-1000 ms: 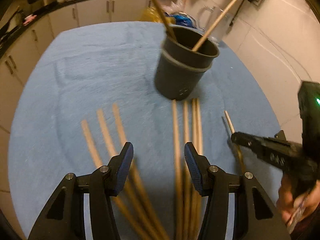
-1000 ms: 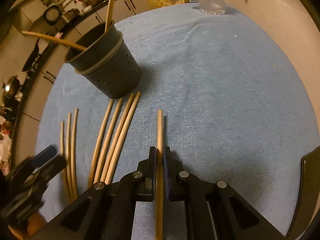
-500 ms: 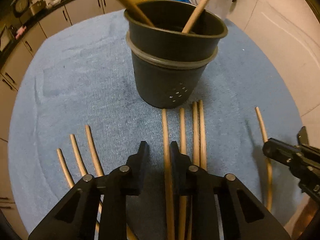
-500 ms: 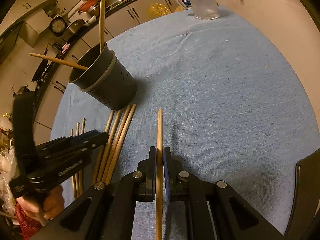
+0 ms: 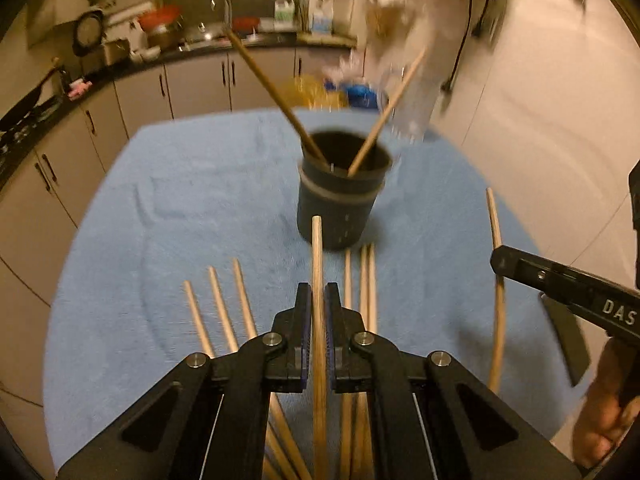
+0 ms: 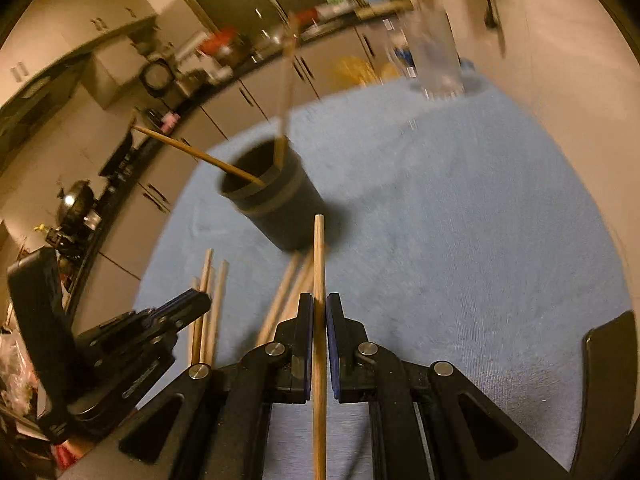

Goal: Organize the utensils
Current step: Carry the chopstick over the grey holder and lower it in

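Wooden chopsticks, one per hand: your left gripper (image 5: 315, 312) is clamped on a chopstick (image 5: 317, 264) and your right gripper (image 6: 319, 320) on another (image 6: 319, 272), both aimed at the dark perforated holder (image 5: 340, 204) already containing two, the rest lying on the blue cloth (image 5: 192, 200).

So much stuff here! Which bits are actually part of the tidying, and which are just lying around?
Part of the job: the dark holder, the loose chopsticks on the cloth, and the chopstick pinched in each gripper, left and right.

Just around: clear jug, counter clutter.
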Demonstrator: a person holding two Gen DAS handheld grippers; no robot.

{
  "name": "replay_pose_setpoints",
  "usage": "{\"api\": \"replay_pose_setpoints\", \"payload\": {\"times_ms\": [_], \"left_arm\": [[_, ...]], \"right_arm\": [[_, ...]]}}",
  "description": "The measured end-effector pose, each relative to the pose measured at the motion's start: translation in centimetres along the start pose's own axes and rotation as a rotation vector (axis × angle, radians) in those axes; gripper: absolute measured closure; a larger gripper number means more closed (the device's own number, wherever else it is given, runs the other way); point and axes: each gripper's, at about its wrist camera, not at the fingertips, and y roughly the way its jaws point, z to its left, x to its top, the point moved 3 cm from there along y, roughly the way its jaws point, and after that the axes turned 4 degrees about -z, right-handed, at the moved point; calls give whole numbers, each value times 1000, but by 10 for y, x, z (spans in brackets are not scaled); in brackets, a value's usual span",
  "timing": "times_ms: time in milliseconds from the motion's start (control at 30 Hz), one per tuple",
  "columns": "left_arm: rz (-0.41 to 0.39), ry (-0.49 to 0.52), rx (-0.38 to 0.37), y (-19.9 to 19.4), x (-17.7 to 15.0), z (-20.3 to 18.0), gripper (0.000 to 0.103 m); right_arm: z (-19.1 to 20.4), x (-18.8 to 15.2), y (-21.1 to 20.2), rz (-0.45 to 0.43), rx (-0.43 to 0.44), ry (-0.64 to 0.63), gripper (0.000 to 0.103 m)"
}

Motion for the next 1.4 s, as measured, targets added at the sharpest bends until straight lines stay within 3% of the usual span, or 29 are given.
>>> {"api": "replay_pose_setpoints", "payload": {"times_ms": [200, 367, 1400], "left_arm": [[-133, -6, 42, -56, 9, 5, 97], [-198, -19, 56, -88, 10, 3, 97], [-269, -21, 66, -131, 13, -5, 97]], "right_arm": [[40, 3, -47, -186, 3, -112, 96], [57, -1, -63, -238, 0, -149, 96], [69, -12, -107, -307, 5, -168, 96]]}}
